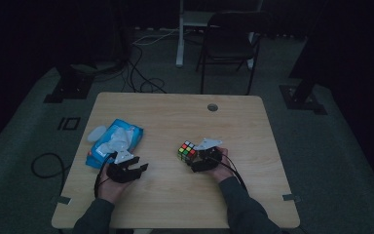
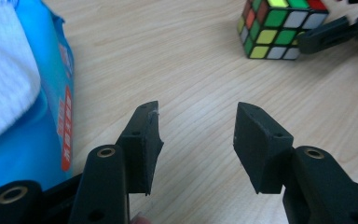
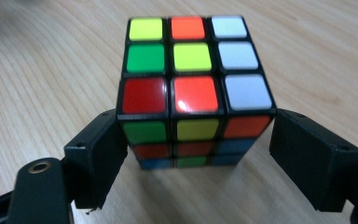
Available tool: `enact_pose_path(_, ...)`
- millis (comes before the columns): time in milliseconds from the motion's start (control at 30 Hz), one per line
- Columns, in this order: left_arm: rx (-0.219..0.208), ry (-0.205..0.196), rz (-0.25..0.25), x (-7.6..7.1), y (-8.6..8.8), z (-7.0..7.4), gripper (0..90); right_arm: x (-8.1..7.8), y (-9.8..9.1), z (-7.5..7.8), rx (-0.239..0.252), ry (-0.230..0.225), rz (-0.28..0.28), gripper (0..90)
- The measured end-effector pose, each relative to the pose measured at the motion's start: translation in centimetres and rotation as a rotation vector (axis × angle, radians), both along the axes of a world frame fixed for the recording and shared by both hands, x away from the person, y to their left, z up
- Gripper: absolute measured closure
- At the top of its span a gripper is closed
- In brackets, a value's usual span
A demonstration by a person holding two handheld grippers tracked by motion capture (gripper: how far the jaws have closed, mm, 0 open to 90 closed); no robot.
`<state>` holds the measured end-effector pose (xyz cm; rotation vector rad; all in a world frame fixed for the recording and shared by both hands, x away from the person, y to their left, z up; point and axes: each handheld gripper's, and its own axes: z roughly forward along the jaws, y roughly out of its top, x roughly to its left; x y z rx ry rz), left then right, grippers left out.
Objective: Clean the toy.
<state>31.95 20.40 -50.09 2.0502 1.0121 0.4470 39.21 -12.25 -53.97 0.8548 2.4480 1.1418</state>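
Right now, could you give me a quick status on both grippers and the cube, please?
Left gripper open, nothing between jaws. Right gripper open, straddling puzzle cube, gap at one pad. Cube sits on table. Blue tissue pack beside left gripper, not in the way.

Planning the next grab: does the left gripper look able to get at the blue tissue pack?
Probably yes. The left gripper has its jaws open and empty, and the blue tissue pack lies right beside it on the table, with nothing between them.
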Motion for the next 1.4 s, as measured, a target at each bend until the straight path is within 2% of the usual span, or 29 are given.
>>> enact_pose_path(67,0.019,-0.012,-0.004,0.0,0.1,0.7,51.7,-0.1,-0.2,-0.2,-0.005,0.003,-0.001,18.9)
enact_pose_path(200,0.030,-0.049,0.019,0.4,1.0,2.2,51.7,-0.4,-0.8,-0.5,-0.006,0.010,-0.013,18.9)
enact_pose_path(367,0.033,-0.101,0.086,1.1,3.1,4.1,54.9,-0.6,-1.1,-0.9,-0.015,0.018,-0.020,19.0)
enact_pose_path(500,0.042,-0.112,0.155,2.2,5.0,5.2,59.8,-0.7,-1.2,-0.9,-0.012,0.019,-0.020,19.0)
enact_pose_path(567,0.053,-0.120,0.185,2.9,5.8,5.5,65.2,-0.8,-1.3,-0.9,-0.011,0.019,-0.021,19.1)
enact_pose_path(633,0.073,-0.116,0.208,3.6,6.4,5.6,71.5,-0.8,-1.3,-0.9,-0.008,0.020,-0.021,19.3)
enact_pose_path(733,0.092,-0.071,0.237,4.8,7.0,5.3,72.6,-0.8,-1.4,-0.9,-0.008,0.021,-0.022,19.3)
enact_pose_path(767,0.084,-0.056,0.234,5.1,7.2,5.2,71.9,-0.8,-1.4,-0.9,-0.008,0.020,-0.021,19.3)
enact_pose_path(900,0.077,0.013,0.200,6.0,7.2,4.3,58.7,-0.8,-1.5,-0.9,-0.002,0.025,-0.026,19.4)
enact_pose_path(967,0.092,0.029,0.198,6.3,7.0,3.8,55.5,-0.9,-1.5,-0.9,-0.001,0.025,-0.028,19.5)
enact_pose_path(1033,0.109,0.043,0.218,6.7,7.0,3.2,55.4,-0.9,-1.5,-0.9,-0.003,0.025,-0.027,19.5)
enact_pose_path(1067,0.109,0.044,0.227,6.8,7.1,3.1,57.2,-0.9,-1.5,-0.9,-0.002,0.025,-0.028,19.5)
enact_pose_path(1133,0.099,0.041,0.236,6.9,7.3,2.9,67.0,-0.9,-1.5,-0.9,0.001,0.024,-0.029,19.5)
enact_pose_path(1233,0.075,0.031,0.214,6.9,7.4,3.0,79.7,-0.9,-1.7,-0.9,0.006,0.025,-0.027,19.4)
enact_pose_path(1400,0.053,0.019,0.225,7.0,7.6,3.6,86.2,-1.0,-1.7,-0.9,0.006,0.022,-0.030,19.8)
